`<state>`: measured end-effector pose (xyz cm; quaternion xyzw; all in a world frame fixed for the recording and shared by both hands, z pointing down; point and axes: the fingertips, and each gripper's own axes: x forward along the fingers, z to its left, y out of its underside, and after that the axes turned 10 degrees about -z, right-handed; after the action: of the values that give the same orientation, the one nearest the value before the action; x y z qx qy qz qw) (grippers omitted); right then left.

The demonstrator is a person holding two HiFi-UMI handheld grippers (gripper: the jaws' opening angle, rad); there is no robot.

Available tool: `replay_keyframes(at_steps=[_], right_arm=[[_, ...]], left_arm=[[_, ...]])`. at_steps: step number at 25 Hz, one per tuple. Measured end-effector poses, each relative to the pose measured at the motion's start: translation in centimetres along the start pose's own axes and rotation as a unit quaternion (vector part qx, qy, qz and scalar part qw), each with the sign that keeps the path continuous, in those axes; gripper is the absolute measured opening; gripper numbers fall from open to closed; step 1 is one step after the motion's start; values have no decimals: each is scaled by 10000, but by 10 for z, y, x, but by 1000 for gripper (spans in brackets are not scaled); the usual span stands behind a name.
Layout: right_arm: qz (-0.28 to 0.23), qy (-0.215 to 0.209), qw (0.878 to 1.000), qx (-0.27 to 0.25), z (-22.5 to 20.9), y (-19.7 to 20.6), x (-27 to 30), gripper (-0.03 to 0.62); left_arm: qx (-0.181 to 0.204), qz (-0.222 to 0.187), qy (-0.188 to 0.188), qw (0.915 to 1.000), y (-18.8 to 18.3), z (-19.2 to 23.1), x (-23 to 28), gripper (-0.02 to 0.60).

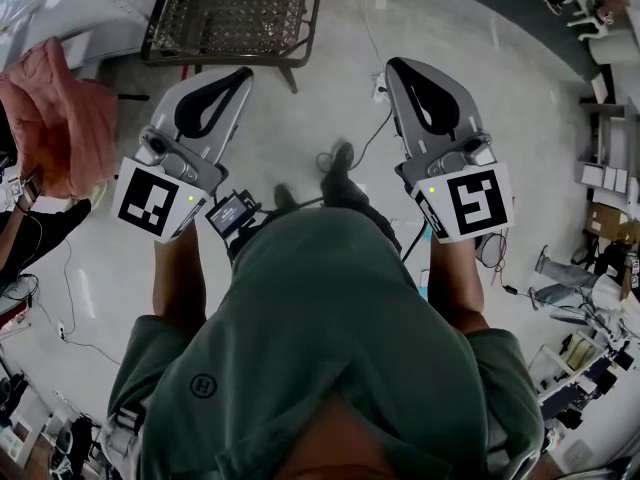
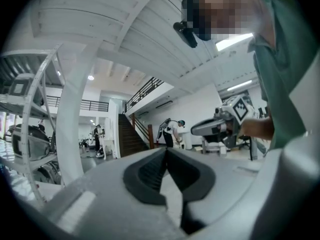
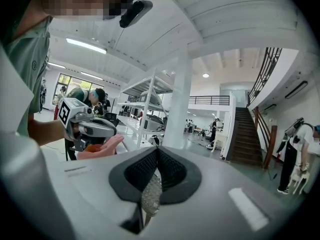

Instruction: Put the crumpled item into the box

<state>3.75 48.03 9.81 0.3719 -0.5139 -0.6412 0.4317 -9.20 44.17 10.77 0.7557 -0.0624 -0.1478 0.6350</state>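
Jaws of left gripper (image 2: 166, 153) and right gripper (image 3: 156, 151) meet (both empty).

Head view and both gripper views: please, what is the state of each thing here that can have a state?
left gripper: shut, empty, held up in the air.
right gripper: shut, empty, held up in the air.
pink cloth: crumpled, lying at the person's left, apart from both grippers, not in any box.
wire rack: standing on the floor ahead, untouched.
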Motion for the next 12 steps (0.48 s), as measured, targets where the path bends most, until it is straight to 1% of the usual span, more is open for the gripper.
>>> replay_keyframes(at_steps=[5,9,12], right_arm=[[-63,-177,9998,97,-39,10,23,6],[-56,-362,9992,126,-86,30,41,6],[-77,-493,9987,131,-103,32,50,6]], left_arm=[[12,206,-179,9996,13,18,31,3],[16,194,-347,9992,29,35,79,3],[39,246,-415,9988,33,39,96,3]])
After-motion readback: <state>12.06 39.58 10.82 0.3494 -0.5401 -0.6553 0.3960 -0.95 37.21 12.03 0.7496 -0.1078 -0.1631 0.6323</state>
